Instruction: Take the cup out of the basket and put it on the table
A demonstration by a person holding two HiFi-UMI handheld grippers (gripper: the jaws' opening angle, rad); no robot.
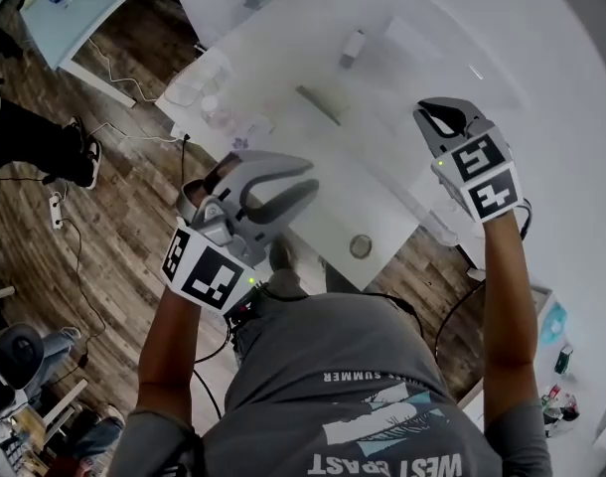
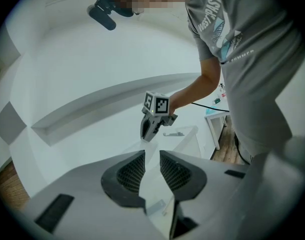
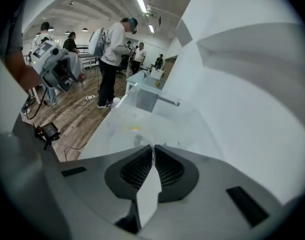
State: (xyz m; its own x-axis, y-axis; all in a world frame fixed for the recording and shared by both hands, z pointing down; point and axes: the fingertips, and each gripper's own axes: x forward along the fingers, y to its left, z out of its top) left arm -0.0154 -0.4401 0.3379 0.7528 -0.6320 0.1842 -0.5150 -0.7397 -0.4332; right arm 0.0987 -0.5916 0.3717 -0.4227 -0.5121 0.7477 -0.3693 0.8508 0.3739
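A see-through basket [image 1: 196,79] sits near the left edge of the white table [image 1: 402,78], with a pale cup-like shape [image 1: 220,114] by its near side; whether that shape is inside it I cannot tell. In the right gripper view the basket [image 3: 142,98] stands at the table's far end. My left gripper [image 1: 305,179] hovers over the table's near left edge, well short of the basket, its jaws [image 2: 152,154] a little apart with nothing between them. My right gripper [image 1: 432,107] is raised over the table's right side, its jaws [image 3: 153,149] closed together and empty.
A small white object [image 1: 353,48], a grey bar [image 1: 323,104] and a round metal disc [image 1: 361,246] lie on the table. Cables run over the wood floor [image 1: 114,207]. A pale blue table [image 1: 94,8] stands at the far left. People [image 3: 112,49] stand beyond the table's end.
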